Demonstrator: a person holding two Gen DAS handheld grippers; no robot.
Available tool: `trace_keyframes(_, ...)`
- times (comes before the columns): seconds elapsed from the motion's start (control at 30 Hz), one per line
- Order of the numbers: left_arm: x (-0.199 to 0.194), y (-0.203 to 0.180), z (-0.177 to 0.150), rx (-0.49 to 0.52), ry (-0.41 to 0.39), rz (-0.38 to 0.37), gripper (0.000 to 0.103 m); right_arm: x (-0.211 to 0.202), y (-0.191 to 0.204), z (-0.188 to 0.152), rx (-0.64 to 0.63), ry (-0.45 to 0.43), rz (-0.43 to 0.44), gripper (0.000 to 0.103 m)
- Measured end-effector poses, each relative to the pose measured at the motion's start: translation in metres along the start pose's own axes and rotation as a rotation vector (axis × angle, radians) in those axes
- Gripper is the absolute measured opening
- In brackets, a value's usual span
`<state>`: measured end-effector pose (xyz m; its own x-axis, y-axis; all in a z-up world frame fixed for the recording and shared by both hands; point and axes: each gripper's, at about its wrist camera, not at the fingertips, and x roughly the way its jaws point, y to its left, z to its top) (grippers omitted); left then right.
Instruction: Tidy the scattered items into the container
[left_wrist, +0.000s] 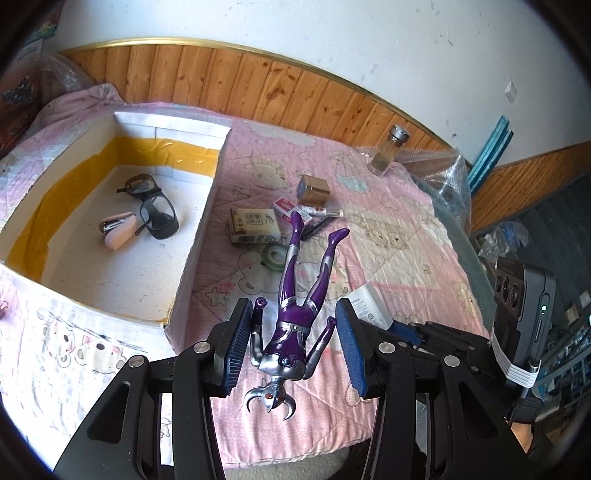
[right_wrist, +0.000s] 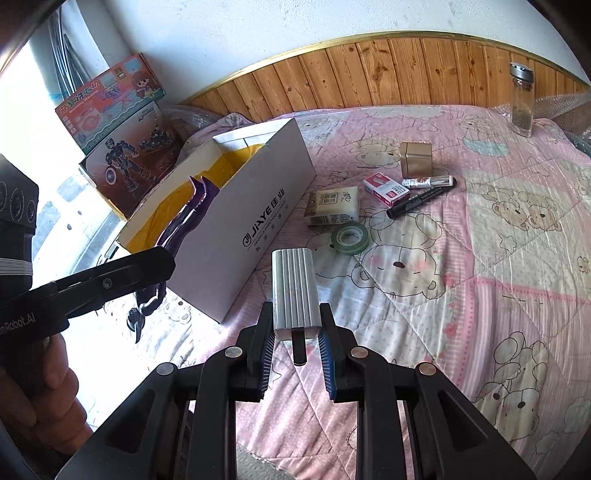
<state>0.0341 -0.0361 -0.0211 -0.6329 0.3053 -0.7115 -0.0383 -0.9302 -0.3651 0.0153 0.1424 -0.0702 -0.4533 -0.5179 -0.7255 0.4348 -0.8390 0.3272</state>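
Clamping, with the left gripper (left_wrist: 293, 306), a purple-and-silver plastic action figure (left_wrist: 295, 332) across its arms, jaws standing wide and blue pads pressing on both forearms. Carrying it head toward the camera and legs pointing away, clear of the pink quilted bed cover printed with cartoon bears (left_wrist: 388, 240), just beside the near right corner of the container. Gripping the handle of that gripper with a person's hand (right_wrist: 37, 387), seen at the left edge of the right wrist view.

Pinching, with the right gripper (right_wrist: 295, 308), the lower end of a silver ribbed metal block (right_wrist: 293, 291) with a black stub below it, jaws nearly together, block standing upright above the cover.

Looking farther out to the middle of the cover:
- lying flat, a green roll of tape (right_wrist: 349, 236)
- just beyond it, a beige paper tissue pack (right_wrist: 334, 205)
- beside that, a small red-and-white cardboard box (right_wrist: 386, 188), a black marker pen (right_wrist: 421, 201) and a thin white tube (right_wrist: 426, 182)
- behind these, a gold square tin (right_wrist: 415, 158)

Occupying the left side of the cover, the white cardboard box lined with yellow tape (left_wrist: 166, 125), open on top and holding dark-lensed safety glasses (left_wrist: 155, 210) and a pink stapler (left_wrist: 120, 230).

Standing upright near the far right corner, by the wooden panelling, a glass jar with a metal lid (right_wrist: 522, 103).
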Motion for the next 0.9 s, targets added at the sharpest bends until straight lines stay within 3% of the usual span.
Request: trace_keyframes(0.9, -0.033, 0.053, 0.019, -0.120, -0.086, -0.002, 0.048, 0.004, 0.074, 0.045, -0.161, -0.018, 0.051, 0.024)
